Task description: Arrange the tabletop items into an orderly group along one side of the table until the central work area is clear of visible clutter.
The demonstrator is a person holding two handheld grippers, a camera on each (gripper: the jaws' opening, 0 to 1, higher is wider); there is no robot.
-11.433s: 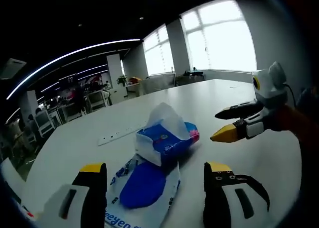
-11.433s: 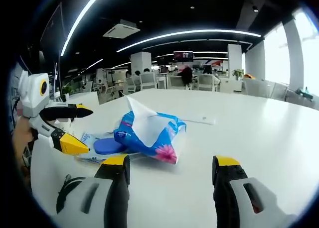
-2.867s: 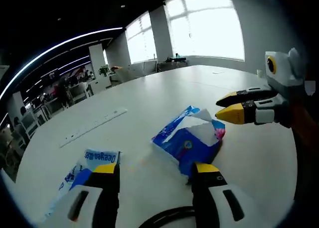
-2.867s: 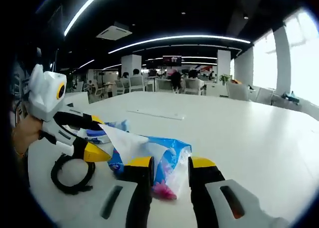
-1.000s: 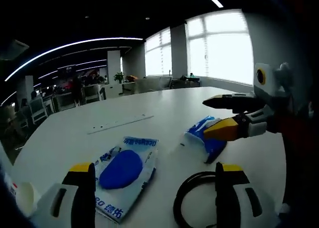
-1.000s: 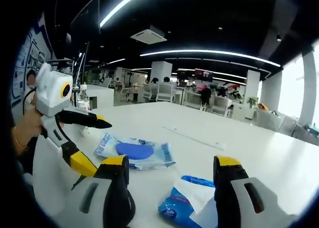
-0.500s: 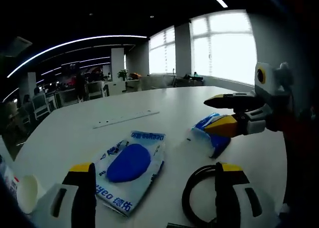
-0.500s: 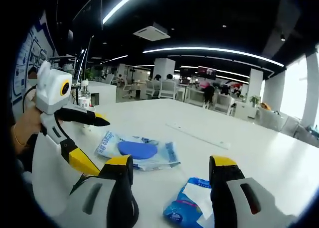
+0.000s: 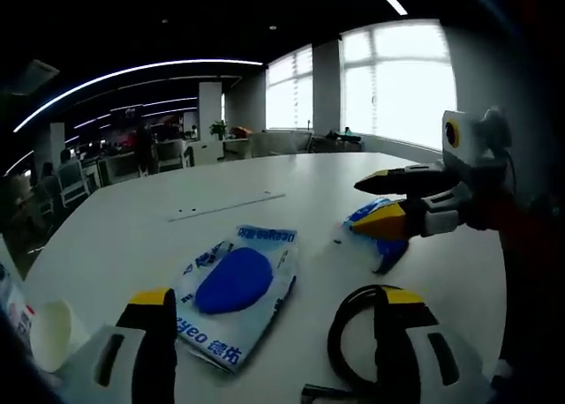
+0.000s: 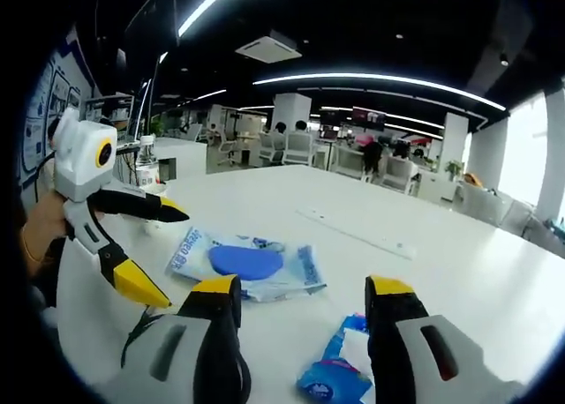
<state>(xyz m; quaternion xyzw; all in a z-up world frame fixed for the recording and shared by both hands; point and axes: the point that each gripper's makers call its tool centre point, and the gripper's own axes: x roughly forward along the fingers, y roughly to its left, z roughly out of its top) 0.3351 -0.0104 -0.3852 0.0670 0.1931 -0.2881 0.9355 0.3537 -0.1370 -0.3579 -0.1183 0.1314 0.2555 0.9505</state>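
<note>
A flat wet-wipe packet with a blue oval lid lies on the white table, ahead of my left gripper, which is open and holds nothing. To its right lies a blue tissue pack, partly behind the yellow-tipped jaws of my right gripper. In the right gripper view the tissue pack lies low between the spread jaws of my open right gripper. The wipe packet lies further off. My left gripper comes in from the left, open.
A black cable loop lies by my left gripper's right jaw. A paper cup stands at the near left. A long white strip lies mid-table. A bottle stands behind the left gripper. Office desks and people are far off.
The tissue pack, once on top of the wipe packet, was gripped by my right gripper, carried beside the cable loop and let go. Over the last second both views only shifted slightly.
</note>
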